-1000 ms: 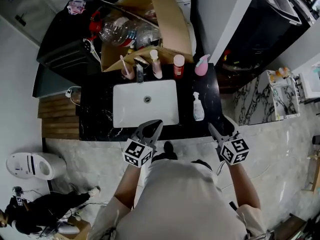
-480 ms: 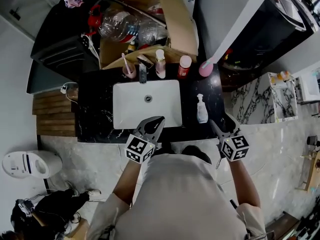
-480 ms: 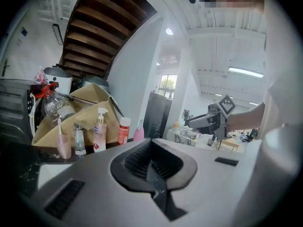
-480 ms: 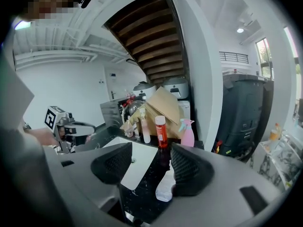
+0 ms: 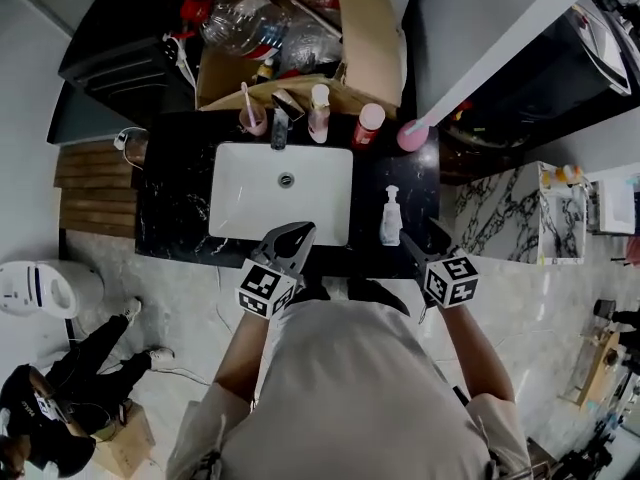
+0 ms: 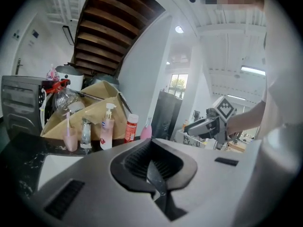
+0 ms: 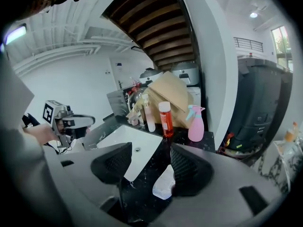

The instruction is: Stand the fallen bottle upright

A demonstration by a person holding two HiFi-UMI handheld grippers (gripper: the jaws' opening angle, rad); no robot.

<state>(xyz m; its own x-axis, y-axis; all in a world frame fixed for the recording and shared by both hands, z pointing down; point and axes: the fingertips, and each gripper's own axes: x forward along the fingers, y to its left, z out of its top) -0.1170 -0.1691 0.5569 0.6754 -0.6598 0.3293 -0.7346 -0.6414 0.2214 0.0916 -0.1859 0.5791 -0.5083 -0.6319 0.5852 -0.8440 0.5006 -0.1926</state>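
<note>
A small white pump bottle [image 5: 391, 215] lies on its side on the black counter [image 5: 180, 203], right of the white sink [image 5: 285, 203]. My right gripper [image 5: 409, 241] hovers at the counter's front edge just short of the bottle's base, open. In the right gripper view the bottle [image 7: 165, 183] shows low between the spread pads of the right gripper [image 7: 151, 148], near the right pad, not pressed. My left gripper [image 5: 298, 232] is over the sink's front rim. In the left gripper view the left gripper [image 6: 152, 144] has its pads together with nothing between them.
Along the counter's back stand a pink cup with a toothbrush [image 5: 252, 118], a tap [image 5: 279, 126], a pink pump bottle [image 5: 319, 113], a red bottle [image 5: 368, 125] and a pink spray bottle [image 5: 411, 135]. Behind them is a cardboard box [image 5: 350, 28]. A marble unit [image 5: 520, 213] stands right.
Both grippers have come down and forward toward the counter. The right one has closed in on the lying bottle's base. The bottle has not moved.
</note>
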